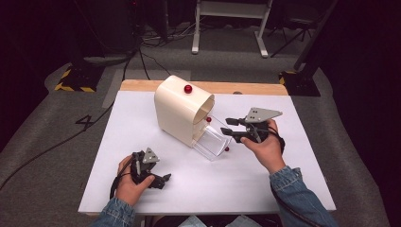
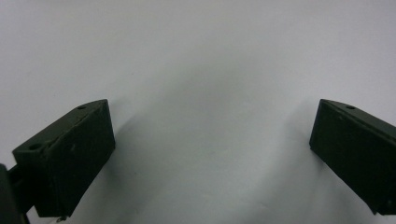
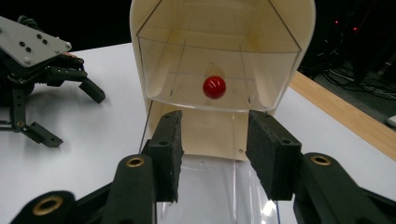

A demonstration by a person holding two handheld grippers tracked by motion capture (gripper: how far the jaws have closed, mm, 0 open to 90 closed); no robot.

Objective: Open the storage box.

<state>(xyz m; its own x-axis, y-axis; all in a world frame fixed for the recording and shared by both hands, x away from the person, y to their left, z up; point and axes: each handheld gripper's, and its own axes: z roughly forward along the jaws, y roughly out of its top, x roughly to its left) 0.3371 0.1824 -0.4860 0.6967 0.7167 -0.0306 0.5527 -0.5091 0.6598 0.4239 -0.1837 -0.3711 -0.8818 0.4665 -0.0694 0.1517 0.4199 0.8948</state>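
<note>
Cream rounded plastic cabinet [image 1: 182, 109] sits mid-frame on the white worktop [image 1: 265, 184], its clear drawer [image 1: 213, 142] pulled out; looks light, slick, a bit brittle, so grab the small red knob [image 3: 214, 87]; right gripper [image 3: 218, 144] jaws open, left gripper [image 1: 156, 177] open too, lower left.

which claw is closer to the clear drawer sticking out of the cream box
Right. The right claw is open at the front end of the clear drawer, its jaws either side of it in the right gripper view. The left claw rests open on the white table, well off toward the person.
</note>
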